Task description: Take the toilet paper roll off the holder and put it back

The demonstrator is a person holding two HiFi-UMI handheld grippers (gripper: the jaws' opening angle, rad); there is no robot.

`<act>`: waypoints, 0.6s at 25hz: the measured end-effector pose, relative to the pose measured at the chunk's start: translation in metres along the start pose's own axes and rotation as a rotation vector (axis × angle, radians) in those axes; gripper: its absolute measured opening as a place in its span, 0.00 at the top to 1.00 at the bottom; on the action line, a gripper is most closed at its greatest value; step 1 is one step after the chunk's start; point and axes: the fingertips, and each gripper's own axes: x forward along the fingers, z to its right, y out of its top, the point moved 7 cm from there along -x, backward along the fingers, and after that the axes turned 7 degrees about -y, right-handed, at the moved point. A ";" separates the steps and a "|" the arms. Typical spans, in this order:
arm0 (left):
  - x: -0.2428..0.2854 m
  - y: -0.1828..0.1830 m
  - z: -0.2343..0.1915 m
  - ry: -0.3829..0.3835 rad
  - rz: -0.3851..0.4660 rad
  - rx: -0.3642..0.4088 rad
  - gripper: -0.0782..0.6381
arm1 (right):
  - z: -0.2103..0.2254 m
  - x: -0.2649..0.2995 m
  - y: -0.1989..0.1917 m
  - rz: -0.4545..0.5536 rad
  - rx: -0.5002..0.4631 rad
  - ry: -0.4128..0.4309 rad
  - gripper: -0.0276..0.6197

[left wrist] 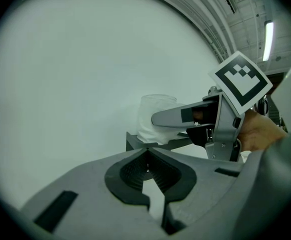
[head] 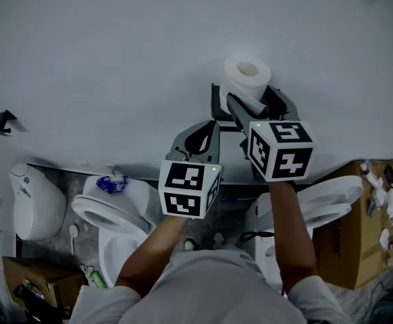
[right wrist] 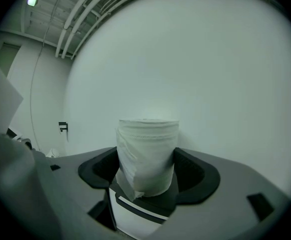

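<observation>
A white toilet paper roll (head: 246, 76) stands upright on a dark holder (head: 277, 101) fixed to the white wall. My right gripper (head: 250, 103) reaches around it. In the right gripper view the roll (right wrist: 148, 156) sits between the two wide jaws, and the pads stand just off its sides. A loose sheet hangs from the roll's front. My left gripper (head: 206, 132) hovers lower left of the holder with its jaws together and nothing in them. From the left gripper (left wrist: 145, 154), the roll (left wrist: 154, 115) shows behind the right gripper's finger (left wrist: 178, 116).
A white toilet (head: 109, 211) stands below left, and another (head: 331, 201) below right beside a cardboard box (head: 358, 248). A further white fixture (head: 31, 201) is at far left. A small black bracket (head: 2, 122) sits on the wall at left.
</observation>
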 end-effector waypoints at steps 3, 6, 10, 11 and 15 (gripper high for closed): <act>-0.001 0.000 -0.001 -0.008 0.001 0.001 0.88 | 0.000 0.000 0.000 0.006 -0.001 -0.005 0.44; -0.004 0.000 -0.003 -0.011 0.000 0.002 0.88 | 0.000 -0.001 0.001 0.015 -0.003 -0.016 0.44; -0.008 0.000 -0.004 -0.010 0.003 0.004 0.88 | 0.001 -0.004 0.004 0.028 -0.001 -0.023 0.44; -0.009 0.000 -0.004 -0.010 0.004 0.004 0.88 | 0.001 -0.005 0.005 0.032 0.000 -0.024 0.44; -0.012 0.001 -0.005 -0.014 0.009 0.004 0.88 | 0.000 -0.009 0.007 0.045 0.004 -0.030 0.44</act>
